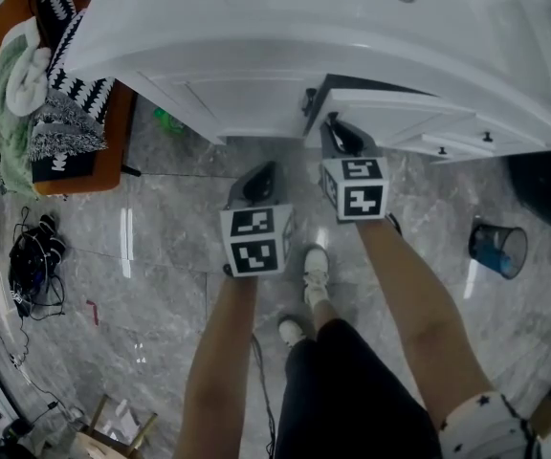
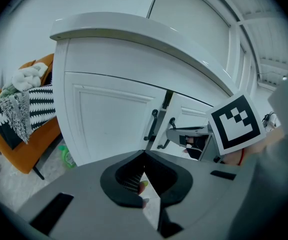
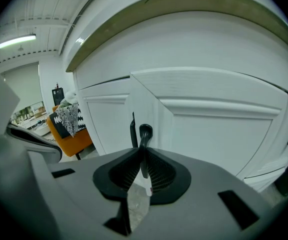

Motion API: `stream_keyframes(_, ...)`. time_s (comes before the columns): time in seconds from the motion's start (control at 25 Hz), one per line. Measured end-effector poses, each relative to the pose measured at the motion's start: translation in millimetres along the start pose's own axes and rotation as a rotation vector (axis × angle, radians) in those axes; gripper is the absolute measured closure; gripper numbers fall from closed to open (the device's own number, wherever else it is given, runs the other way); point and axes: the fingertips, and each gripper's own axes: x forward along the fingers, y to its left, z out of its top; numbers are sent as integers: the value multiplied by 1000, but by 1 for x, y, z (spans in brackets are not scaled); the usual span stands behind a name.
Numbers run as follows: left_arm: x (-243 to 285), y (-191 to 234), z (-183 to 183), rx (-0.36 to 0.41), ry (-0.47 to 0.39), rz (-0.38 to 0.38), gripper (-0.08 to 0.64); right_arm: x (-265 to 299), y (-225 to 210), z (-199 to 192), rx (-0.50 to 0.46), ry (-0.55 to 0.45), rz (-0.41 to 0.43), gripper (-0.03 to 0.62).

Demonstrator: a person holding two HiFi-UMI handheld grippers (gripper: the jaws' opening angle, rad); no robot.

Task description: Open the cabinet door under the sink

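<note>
In the head view, the cabinet door [image 1: 400, 113] under the sink [image 1: 256, 27] stood slightly ajar at your right gripper [image 1: 331, 124]. In the left gripper view, your left gripper [image 2: 144, 154] was closed on nothing. In the right gripper view, the jaws clamped the door's handle [image 3: 145, 132], so the opening looked begun and called next for a steady outward pull

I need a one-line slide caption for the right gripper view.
Right gripper shut on the black handle of the white under-sink cabinet door, which stands slightly ajar.
</note>
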Motion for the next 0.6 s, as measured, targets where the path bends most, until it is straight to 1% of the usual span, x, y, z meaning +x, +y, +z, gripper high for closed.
stream_keyframes(0.6, -10, -9, -7, 18, 5, -6, 555, -25, 10, -12, 15, -3, 1, 543)
